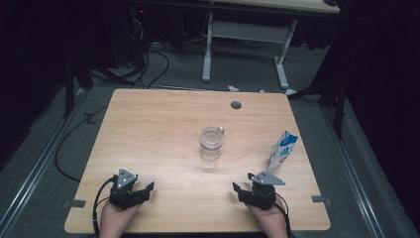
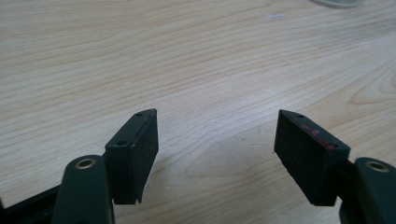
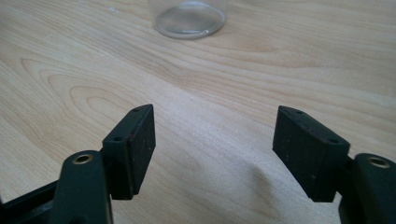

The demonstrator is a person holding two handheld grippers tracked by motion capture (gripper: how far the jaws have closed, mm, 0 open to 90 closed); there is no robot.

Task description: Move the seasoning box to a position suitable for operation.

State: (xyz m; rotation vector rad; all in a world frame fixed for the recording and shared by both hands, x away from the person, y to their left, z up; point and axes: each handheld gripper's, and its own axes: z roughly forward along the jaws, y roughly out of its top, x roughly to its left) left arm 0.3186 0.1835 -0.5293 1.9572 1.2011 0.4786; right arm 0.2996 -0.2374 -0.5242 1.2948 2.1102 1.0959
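High view: glass jar (image 1: 210, 144) beside milk carton (image 1: 283, 149).

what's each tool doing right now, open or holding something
left tool: open, holding nothing, above bare table.
right tool: open, holding nothing, glass jar ahead of it.

The print on the carton (image 1: 282, 148) is too small to read.

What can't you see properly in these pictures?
- Glass jar: the right gripper view's top edge cuts it off, leaving its base.
- Carton: high view, its print is too small to read.
- Person's hands: high view, cut by the bottom edge, partly under the left claw.
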